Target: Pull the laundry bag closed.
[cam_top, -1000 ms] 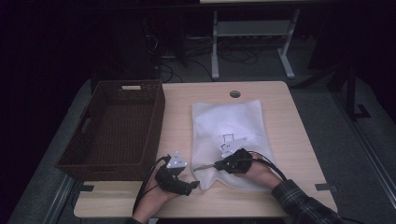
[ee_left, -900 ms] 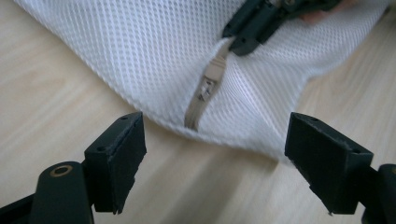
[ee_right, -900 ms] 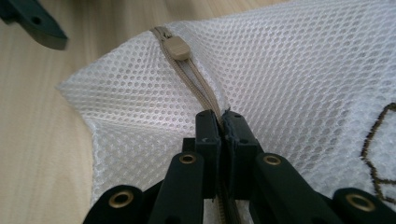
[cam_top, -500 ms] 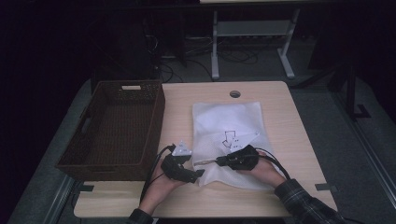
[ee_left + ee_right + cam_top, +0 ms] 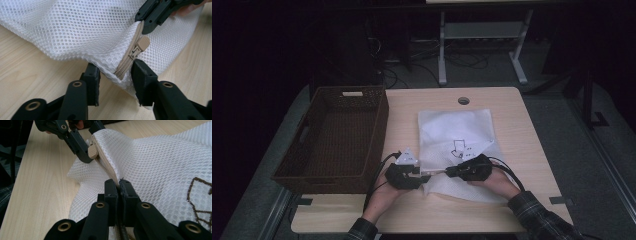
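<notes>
In the high view, a white mesh bag is seen lying on the wooden table, to the right of a dark wicker basket. The two grippers are met nose to nose at the bag's near left edge. Compared with a second ago, the left gripper is found shifted a little to the right, up against the bag's edge, while the right gripper is seen in the same place. The jaw tips and the zipper are too small to be made out here, and the person's forearms are cut off by the bottom edge.

In the left gripper view, the left gripper is seen part open, its jaws having just been closing. The lower end of the beige zipper and a fold of mesh are caught between the pads, though whether both pads are pressed on them cannot be told. The zipper pull is seen just above, free of the pads. The right gripper is seen clamped on the zipper line farther up, its body cut off by the top edge.

In the right gripper view, the right gripper is seen shut tight on the zipper seam. The pull is shown farther off, lying against one jaw of the left gripper. A dark printed mark is cut off at the right edge.
</notes>
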### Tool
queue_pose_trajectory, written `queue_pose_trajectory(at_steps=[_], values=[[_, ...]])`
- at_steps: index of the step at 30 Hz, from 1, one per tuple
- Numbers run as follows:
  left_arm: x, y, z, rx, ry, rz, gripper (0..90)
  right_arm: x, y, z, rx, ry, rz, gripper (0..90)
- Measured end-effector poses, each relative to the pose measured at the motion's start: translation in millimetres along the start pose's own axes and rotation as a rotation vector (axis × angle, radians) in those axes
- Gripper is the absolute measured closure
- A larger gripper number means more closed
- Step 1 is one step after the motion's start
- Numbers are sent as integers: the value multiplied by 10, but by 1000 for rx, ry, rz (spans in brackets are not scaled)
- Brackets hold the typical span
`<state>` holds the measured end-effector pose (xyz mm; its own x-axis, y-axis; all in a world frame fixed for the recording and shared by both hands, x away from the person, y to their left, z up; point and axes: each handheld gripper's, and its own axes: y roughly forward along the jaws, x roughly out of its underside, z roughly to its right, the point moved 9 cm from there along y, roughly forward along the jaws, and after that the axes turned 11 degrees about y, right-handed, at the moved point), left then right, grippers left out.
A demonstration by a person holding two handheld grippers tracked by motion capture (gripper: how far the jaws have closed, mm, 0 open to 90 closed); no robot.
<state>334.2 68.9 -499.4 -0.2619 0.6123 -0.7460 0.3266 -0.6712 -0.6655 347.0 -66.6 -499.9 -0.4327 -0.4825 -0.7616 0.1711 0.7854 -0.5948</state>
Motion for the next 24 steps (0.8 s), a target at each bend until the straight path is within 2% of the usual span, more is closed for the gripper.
queue_pose_trajectory(at_steps=[8, 11, 13, 15, 18, 19, 20, 22, 23, 24], values=[[-4, 11, 11, 14, 8, -8, 761, 4, 6, 11, 5, 0, -3, 843], [-1, 16, 13, 14, 5, -11, 785, 8, 14, 13, 7, 2, -7, 832], [-1, 6, 12, 2, 3, -7, 787, 4, 2, 6, 6, 0, -8, 786], [6, -1, 7, -5, 5, -7, 792, -61, -82, -22, 31, -7, 13, 702], [19, -2, 4, -13, 7, 0, 792, -118, -157, -49, 33, 1, 41, 676], [22, -3, 2, -16, 10, 1, 792, -177, -242, -104, 22, 12, 69, 675], [23, -4, 3, -18, 10, 3, 792, -177, -242, -104, 22, 12, 69, 675], [26, -5, 8, -23, 11, 8, 792, -180, -269, -176, -13, 36, 70, 688], [28, -7, 11, -25, 12, 8, 791, -150, -243, -236, -32, 40, 53, 698], [28, -9, 16, -27, 12, 12, 791, -150, -243, -236, -32, 40, 53, 698]])
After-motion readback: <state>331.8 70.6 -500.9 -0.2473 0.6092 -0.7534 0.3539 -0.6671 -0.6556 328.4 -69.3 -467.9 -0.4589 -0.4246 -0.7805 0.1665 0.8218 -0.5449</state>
